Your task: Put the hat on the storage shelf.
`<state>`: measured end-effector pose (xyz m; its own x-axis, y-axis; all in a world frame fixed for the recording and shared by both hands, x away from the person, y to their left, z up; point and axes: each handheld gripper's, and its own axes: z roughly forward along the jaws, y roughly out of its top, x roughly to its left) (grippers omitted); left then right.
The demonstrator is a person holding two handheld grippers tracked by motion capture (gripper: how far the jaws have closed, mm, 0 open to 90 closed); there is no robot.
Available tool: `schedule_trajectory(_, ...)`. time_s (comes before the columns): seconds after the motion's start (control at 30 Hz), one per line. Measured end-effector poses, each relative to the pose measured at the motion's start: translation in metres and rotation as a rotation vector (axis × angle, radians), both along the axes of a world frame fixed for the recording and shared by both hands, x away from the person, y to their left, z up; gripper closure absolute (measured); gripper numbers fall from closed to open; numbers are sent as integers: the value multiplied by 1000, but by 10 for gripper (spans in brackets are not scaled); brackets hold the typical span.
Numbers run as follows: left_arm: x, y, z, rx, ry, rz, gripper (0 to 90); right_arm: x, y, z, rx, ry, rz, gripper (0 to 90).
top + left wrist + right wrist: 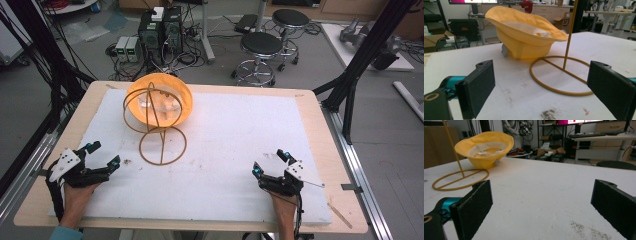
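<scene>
Left hand-held gripper (103,154) and right hand-held gripper (270,162) both near table (320,150) front edge, jaws spread wide, nothing pinched. Thin yellow wire stand with ring base (163,145) further in, left of centre. Yellow fabric bucket hat (181,97) lying upside down just behind stand.

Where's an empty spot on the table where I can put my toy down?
The white mat is bare across its middle and right, between the wire stand and the right gripper. There is also room along the near edge between the left gripper and the right one. The far left is crowded: the yellow hat lies upside down there, right behind the stand.
</scene>
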<state>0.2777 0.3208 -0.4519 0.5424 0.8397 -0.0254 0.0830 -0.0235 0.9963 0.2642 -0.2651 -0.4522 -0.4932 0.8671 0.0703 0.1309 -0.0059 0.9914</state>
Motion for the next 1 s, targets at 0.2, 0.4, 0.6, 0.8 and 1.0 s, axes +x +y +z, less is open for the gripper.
schedule_trajectory(0.2, 0, 0, 0, 2, -2, -1, 84, 0, 1, 0, 2, 4, 0, 27)
schedule_trajectory(0.4, 0, 0, 0, 5, 0, 0, 84, 0, 1, 0, -9, 6, 1, 27)
schedule_trajectory(0.6, 0, -1, 0, 3, -1, 1, 84, 0, 1, 0, -16, 10, 1, 27)
schedule_trajectory(0.8, 1, 0, 0, -1, 10, 0, 84, 1, 2, 0, -17, 13, 1, 27)
schedule_trajectory(1.0, 4, 1, 2, -2, 44, -9, 83, 2, 2, 1, -24, 15, 6, 27)
